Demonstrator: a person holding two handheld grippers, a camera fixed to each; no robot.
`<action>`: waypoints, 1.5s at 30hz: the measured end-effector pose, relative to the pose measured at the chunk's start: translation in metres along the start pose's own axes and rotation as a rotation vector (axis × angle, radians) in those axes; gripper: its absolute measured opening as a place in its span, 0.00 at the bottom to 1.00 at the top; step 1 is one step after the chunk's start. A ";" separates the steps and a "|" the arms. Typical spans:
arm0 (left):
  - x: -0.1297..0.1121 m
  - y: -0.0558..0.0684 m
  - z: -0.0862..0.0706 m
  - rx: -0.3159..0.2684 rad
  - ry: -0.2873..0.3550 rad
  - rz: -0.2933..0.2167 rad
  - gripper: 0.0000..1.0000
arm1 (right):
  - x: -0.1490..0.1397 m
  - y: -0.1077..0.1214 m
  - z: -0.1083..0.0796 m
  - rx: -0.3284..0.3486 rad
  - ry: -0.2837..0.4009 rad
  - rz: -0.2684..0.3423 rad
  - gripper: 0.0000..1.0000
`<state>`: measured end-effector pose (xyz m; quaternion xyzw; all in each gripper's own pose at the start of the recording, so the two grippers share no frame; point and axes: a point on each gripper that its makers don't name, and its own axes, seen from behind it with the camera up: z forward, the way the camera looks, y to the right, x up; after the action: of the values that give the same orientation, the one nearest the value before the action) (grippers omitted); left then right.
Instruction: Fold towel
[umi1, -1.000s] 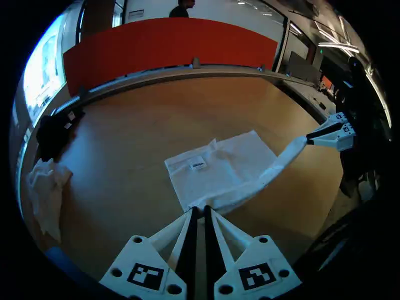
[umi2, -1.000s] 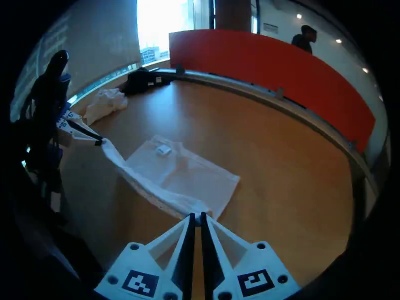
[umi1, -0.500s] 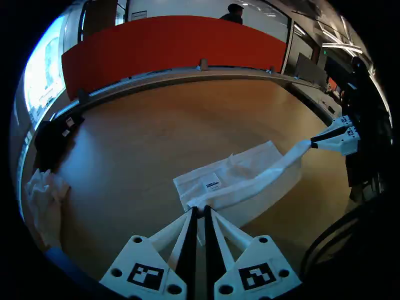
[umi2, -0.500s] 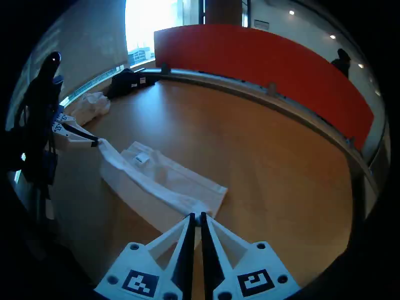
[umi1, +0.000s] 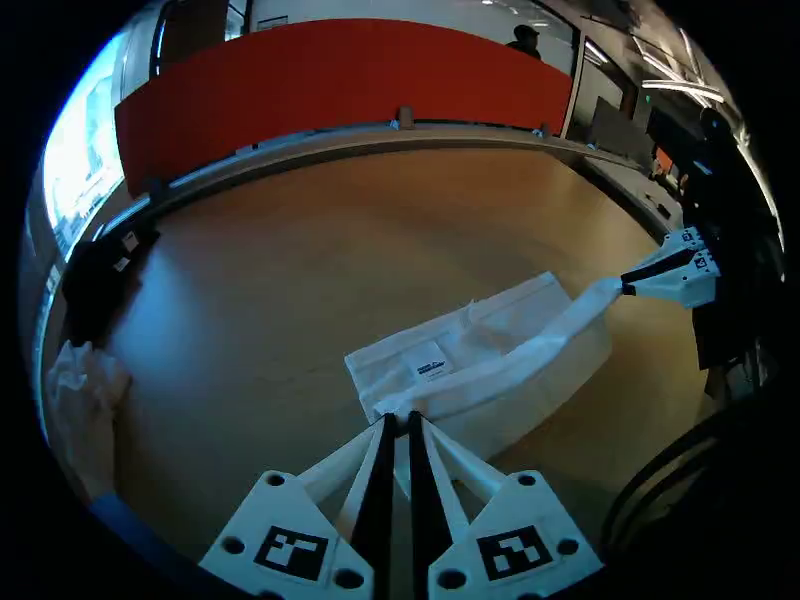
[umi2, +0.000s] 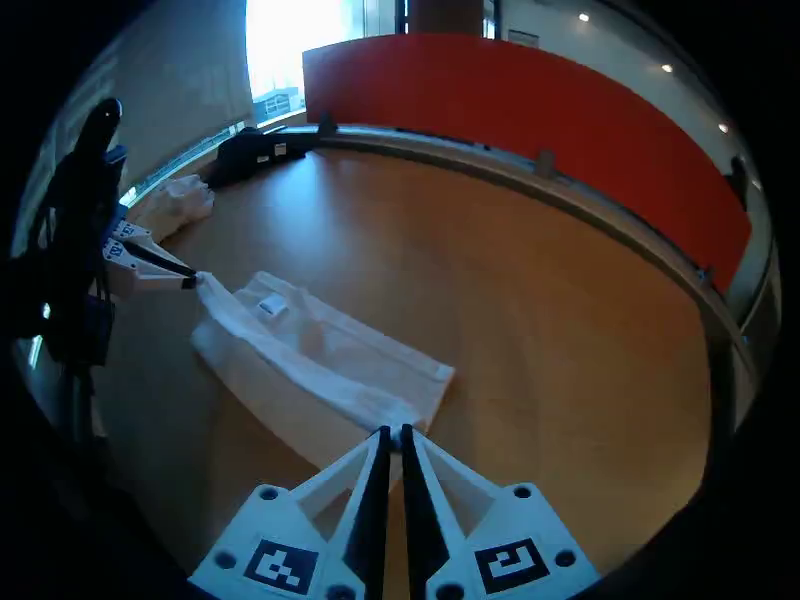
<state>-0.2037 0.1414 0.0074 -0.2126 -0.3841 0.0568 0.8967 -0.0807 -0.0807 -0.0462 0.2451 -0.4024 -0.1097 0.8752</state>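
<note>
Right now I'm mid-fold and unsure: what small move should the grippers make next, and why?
Probably carry the held edge forward over the towel: left gripper and right gripper pinch its raised near edge, stretched between them; the rest lies flat on the table.

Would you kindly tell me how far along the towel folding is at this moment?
Done: the far part of the towel lies flat on the table, label up. In hand: the left gripper and right gripper are each shut on a corner of its near edge, lifted between them. Left: likely carrying that edge over to the far side, laying it down, releasing, and any further folds.
</note>
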 end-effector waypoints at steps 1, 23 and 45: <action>-0.002 0.000 0.003 -0.002 -0.005 -0.001 0.10 | -0.001 0.001 0.003 -0.001 -0.002 0.001 0.08; 0.002 -0.022 0.049 0.066 -0.015 -0.011 0.47 | 0.006 0.022 0.051 -0.050 0.015 0.080 0.49; -0.011 -0.021 0.024 0.098 -0.006 -0.027 0.80 | -0.008 0.013 0.027 -0.060 0.024 0.031 0.77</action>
<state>-0.2300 0.1281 0.0235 -0.1632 -0.3864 0.0640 0.9055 -0.1059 -0.0759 -0.0298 0.2139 -0.3924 -0.1052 0.8884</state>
